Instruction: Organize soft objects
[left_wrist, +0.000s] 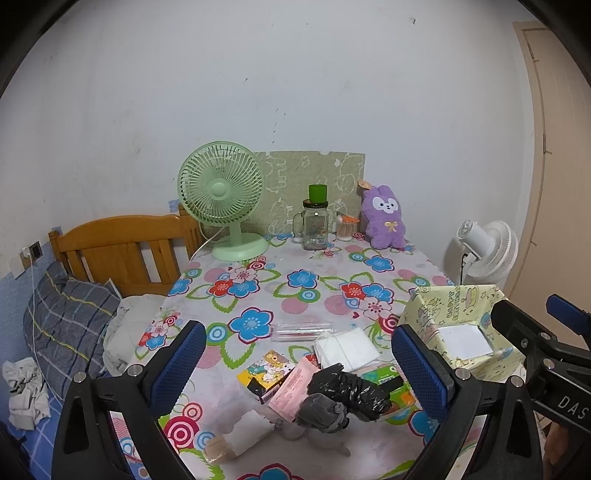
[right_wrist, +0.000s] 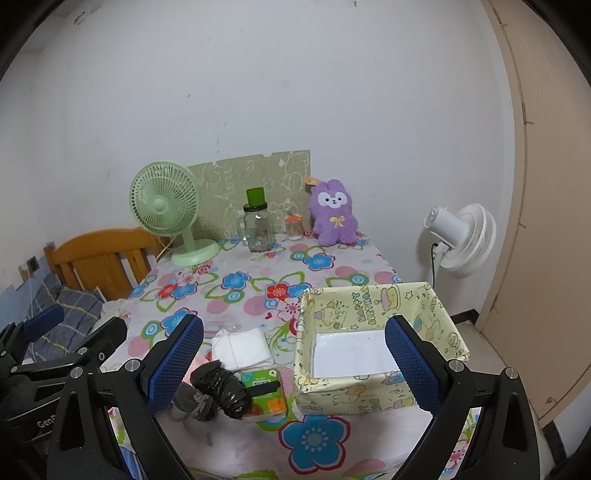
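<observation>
Beside yellow box (right_wrist: 373, 391): black bag roll (right_wrist: 221, 389)

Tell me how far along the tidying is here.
Nothing looks done: the yellow box seems to hold only its white liner. Both the left gripper and right gripper are open, holding nothing. The folded white cloth, black bag roll and tissue pack remain on the table.

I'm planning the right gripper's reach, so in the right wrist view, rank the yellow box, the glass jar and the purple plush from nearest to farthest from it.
From the right gripper:
1. Yellow box, just ahead on the near right of the table, empty.
2. Glass jar, far end, left of centre.
3. Purple plush, far end by the wall; only slightly behind the jar, so close to call.
</observation>
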